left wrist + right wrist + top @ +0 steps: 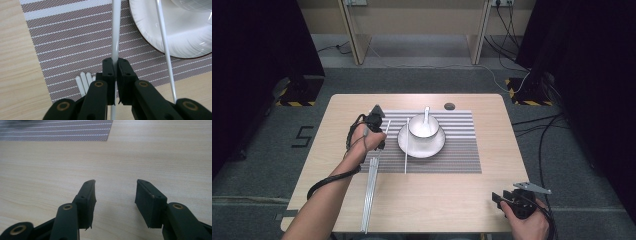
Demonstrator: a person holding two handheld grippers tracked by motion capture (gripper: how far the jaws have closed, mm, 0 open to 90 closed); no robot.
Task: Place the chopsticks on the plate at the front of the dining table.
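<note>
Setting: light wood desk on grey carpet, striped placemat toward the far edge, plate with a bowl and spoon sitting on the mat.
Rod in play: a thin white rod, clamped tight in the left gripper, over the mat's left part just beside the plate.
Other rods: one loose rod lies touching the plate's left rim; a bundle runs from the mat's left edge down to the desk's near edge.
Left hand: forearm comes in from the near-left corner, gripper pointing down at the mat.
Right gripper: parked near the near-right corner, jaws wide apart, nothing in them.
Risk: I'd guess the long rod could swing and knock the plate or the loose rod, since it's held at one spot and everything's crowded.
</note>
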